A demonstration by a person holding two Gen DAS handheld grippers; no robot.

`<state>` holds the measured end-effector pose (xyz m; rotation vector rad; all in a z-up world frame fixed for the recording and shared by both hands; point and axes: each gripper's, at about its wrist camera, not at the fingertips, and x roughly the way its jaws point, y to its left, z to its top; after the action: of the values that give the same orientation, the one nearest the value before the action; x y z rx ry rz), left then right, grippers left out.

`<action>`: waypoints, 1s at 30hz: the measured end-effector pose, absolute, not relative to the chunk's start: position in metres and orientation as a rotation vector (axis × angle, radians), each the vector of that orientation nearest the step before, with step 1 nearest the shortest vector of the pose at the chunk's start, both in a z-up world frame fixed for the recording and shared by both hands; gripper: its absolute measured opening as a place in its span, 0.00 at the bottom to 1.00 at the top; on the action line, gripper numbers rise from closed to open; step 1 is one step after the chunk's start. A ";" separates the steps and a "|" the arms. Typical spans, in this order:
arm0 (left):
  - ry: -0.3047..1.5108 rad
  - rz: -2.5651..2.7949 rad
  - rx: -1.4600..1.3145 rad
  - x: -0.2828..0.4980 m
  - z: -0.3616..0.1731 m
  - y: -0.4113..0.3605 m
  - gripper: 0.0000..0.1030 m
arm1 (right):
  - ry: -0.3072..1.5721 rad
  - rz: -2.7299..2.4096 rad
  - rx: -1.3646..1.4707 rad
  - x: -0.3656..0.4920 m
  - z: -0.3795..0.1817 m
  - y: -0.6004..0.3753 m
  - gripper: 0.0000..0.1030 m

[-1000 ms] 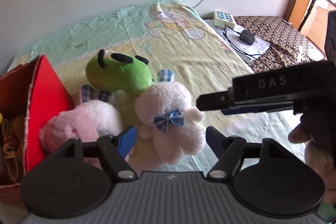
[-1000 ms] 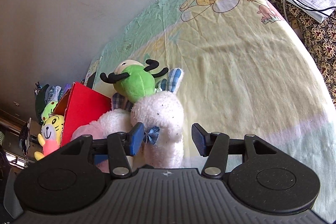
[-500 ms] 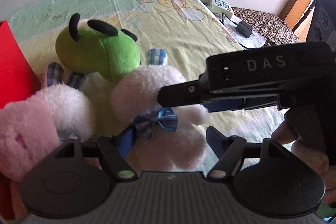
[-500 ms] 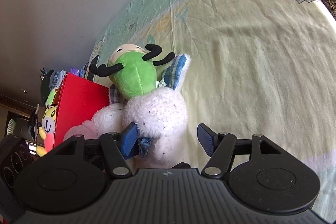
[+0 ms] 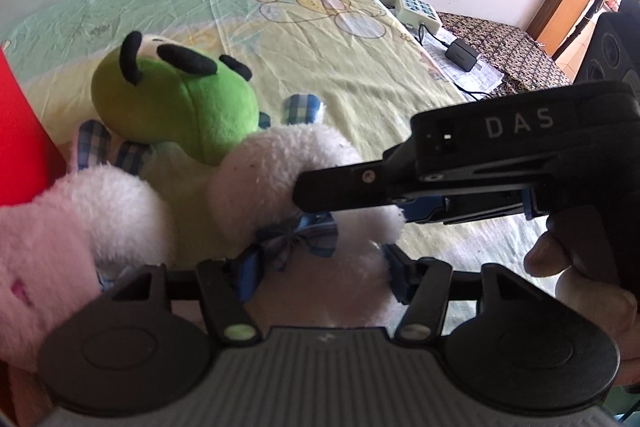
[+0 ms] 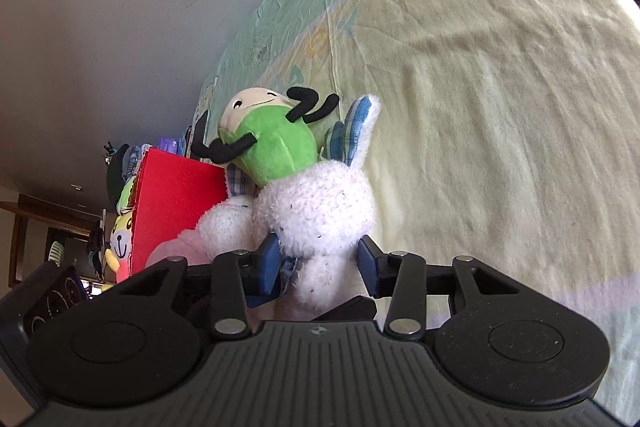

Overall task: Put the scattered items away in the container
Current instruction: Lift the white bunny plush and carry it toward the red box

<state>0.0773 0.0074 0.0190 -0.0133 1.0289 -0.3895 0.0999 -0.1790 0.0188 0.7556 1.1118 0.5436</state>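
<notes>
Both tongs have just closed onto the white plush rabbit (image 6: 320,203) beside the red box (image 6: 172,203) of toys.

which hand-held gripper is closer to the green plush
Right. The right hand-held gripper grips the white bunny's neck just under the green plush; left sits lower on its body.

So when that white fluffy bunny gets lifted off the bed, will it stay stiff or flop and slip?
The white bunny probably squashes and flops: its fluffy plush bulges around the right claw, whose jaws have just been closing on it. Its checked ears may dangle. It looks light. A slip seems unlikely, since the left claw also pinches its body.
</notes>
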 end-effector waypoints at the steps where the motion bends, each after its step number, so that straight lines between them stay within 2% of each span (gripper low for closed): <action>1: 1.028 -0.400 -0.013 0.075 0.020 0.005 0.59 | 1.110 0.536 0.751 0.096 0.020 -0.182 0.42; 11: 1.052 -0.569 0.050 0.040 0.019 -0.027 0.60 | 1.097 0.443 0.824 0.046 0.015 -0.219 0.42; 16: 1.036 -0.613 -0.019 0.032 0.025 -0.017 0.77 | 1.029 0.354 0.820 0.043 0.023 -0.227 0.49; 17: 1.034 -0.612 -0.025 0.034 0.025 -0.016 0.77 | 1.018 0.353 0.807 0.043 0.026 -0.226 0.52; 19: 1.036 -0.602 -0.029 0.038 0.022 -0.016 0.78 | 0.991 0.351 0.776 0.043 0.030 -0.223 0.63; 23: 1.071 -0.598 -0.073 0.056 0.009 -0.011 0.78 | 0.993 0.352 0.767 0.050 0.028 -0.218 0.64; 27: 1.075 -0.604 -0.094 0.066 0.005 -0.017 0.68 | 1.015 0.370 0.781 0.054 0.017 -0.214 0.64; 30: 1.070 -0.588 -0.093 0.065 0.002 -0.020 0.67 | 1.033 0.375 0.880 0.053 0.009 -0.220 0.59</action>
<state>0.0648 -0.0196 0.0024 -0.0927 1.0701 -0.5875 0.0533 -0.2200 0.0094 0.8801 1.0330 0.3751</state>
